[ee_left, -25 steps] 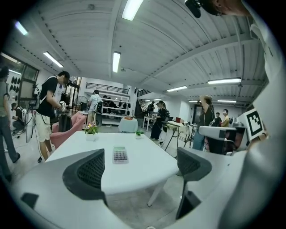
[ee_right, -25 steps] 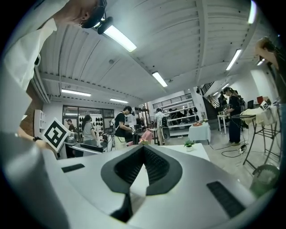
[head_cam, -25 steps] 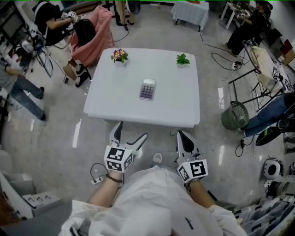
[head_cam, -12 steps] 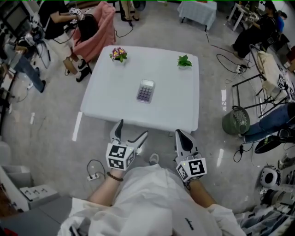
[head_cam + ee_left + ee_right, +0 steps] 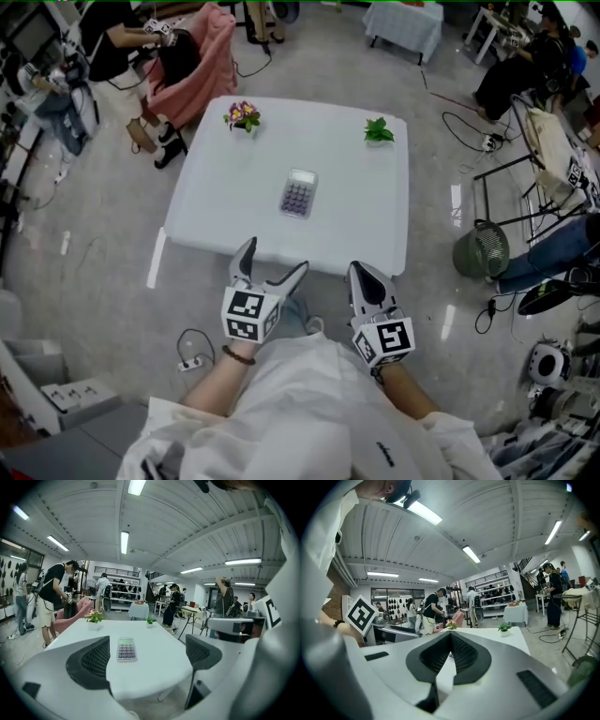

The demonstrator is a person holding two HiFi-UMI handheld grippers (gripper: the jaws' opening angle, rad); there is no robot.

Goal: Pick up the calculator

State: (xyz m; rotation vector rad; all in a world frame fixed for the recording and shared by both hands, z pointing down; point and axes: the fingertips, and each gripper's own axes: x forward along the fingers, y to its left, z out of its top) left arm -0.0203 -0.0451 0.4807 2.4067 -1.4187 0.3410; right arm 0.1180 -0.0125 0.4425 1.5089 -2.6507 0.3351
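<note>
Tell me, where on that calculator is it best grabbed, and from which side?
Probably across its two long side edges, coming down from above on the near, keypad end. The calculator lies flat on the table, so only its thin edges offer purchase; the left gripper, jaws apart, faces it.

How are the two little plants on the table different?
The flower plant has pinkish and yellow blooms; the leafy plant is plain green. The flower plant stands at the far left corner of the table, the leafy plant at the far right. Both are small, in white pots.
</note>
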